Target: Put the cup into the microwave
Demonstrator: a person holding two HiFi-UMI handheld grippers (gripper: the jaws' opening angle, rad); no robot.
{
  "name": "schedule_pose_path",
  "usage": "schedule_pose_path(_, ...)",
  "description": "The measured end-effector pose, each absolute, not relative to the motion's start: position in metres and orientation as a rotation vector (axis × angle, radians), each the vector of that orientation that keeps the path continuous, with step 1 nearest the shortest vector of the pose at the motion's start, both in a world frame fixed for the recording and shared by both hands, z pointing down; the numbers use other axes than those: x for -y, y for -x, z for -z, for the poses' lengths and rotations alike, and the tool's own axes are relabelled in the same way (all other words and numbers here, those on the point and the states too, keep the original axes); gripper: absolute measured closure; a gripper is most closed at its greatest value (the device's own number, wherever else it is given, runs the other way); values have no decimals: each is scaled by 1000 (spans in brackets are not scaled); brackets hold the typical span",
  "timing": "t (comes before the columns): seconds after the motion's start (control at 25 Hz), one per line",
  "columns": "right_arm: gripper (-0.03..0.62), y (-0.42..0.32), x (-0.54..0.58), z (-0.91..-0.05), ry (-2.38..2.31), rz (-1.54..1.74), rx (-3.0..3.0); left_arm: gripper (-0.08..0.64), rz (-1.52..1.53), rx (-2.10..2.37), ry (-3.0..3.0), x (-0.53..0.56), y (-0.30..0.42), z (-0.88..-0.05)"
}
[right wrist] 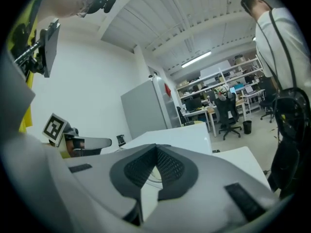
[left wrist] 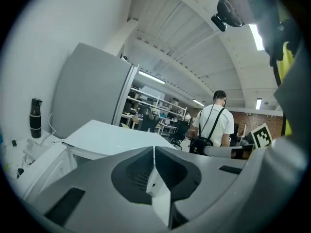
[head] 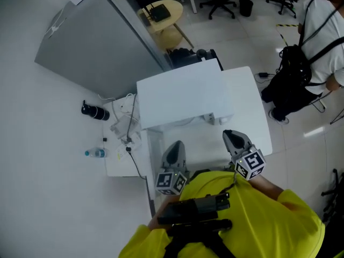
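The left gripper (head: 175,147) is clenched on nothing, its jaws meeting on bare air in the left gripper view. The right gripper (head: 232,136) is pressed shut and empty as well. Both are held level near the person's chest, pointing away from the body. Straight ahead and a little below them sits a white box (head: 185,98) on the counter (head: 251,106) (by its shape and the task, probably the microwave). The left gripper faces the middle of its near side and the right one is off its right corner. The cup shows in no view, so which hand is nearer to it cannot be judged. Finding it has to come before any reach.
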State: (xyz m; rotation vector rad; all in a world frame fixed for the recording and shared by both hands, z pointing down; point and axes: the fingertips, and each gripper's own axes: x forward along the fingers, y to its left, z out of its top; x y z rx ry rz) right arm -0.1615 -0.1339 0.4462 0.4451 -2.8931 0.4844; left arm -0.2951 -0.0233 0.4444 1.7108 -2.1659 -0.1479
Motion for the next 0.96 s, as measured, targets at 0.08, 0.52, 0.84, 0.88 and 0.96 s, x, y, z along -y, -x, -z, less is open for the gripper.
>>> schedule_pose_path(0.08,589,166,129,-444,-417,-478,2899,551,173,2190,-1673,19,299,-443)
schedule_pose_path(0.52,589,180,121,-439,-348,-449,2900,424,134,2259,-1657,21,304,-444)
schedule_pose_path(0.84,589,177,125,-441,-371,-470,2890,253,111,2243,-1876,37,282,-418)
schedule_pose_path(0.88,589,176,125,-441,-374,-472,2891,158,125,2226,-1904,38,279,-416)
schedule_pose_path(0.96,589,175,126,-440,-381,-477,2893,558,184,2183,-1967,37,274,-413)
